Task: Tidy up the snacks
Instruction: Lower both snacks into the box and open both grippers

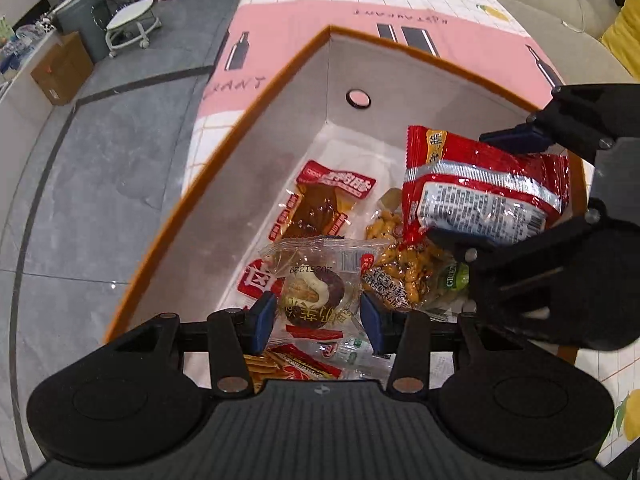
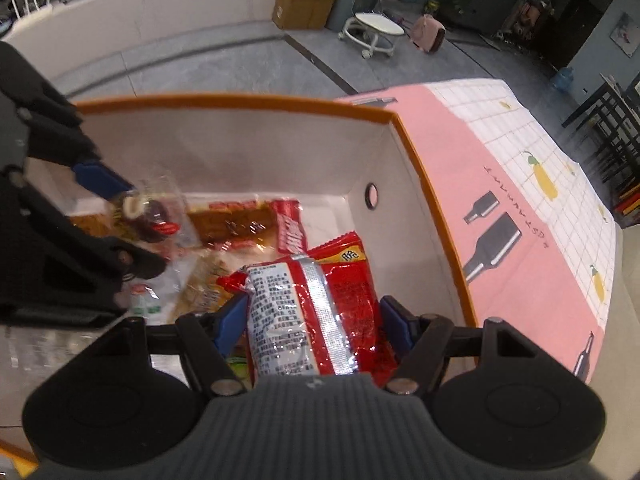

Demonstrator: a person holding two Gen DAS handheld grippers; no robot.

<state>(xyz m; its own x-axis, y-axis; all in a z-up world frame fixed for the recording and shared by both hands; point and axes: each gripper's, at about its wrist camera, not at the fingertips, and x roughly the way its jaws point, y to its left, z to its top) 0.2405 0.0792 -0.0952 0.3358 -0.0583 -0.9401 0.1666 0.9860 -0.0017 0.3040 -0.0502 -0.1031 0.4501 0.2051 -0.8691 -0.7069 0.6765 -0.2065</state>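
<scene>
An orange-rimmed box (image 1: 280,140) with white walls stands on the table and holds several snack packets. Over its near end my left gripper (image 1: 318,320) is shut on a clear packet (image 1: 316,292) with a dark round snack inside. Beside it on the right, my right gripper (image 1: 484,188) is shut on a red foil packet (image 1: 460,176), also over the box. The right wrist view shows that red packet (image 2: 316,312) between the blue pads (image 2: 230,320) of the right gripper (image 2: 314,324), above the box (image 2: 240,100). At the left of that view the left gripper (image 2: 128,222) holds the clear packet (image 2: 154,210).
On the box floor lie a brown packet with a red label (image 1: 320,204) and a packet of yellow-brown snacks (image 1: 400,264). The box sits on a pink and white tablecloth (image 1: 280,20) near the table's edge. A white stool (image 2: 376,28) and a cardboard carton (image 2: 304,4) stand on the grey floor.
</scene>
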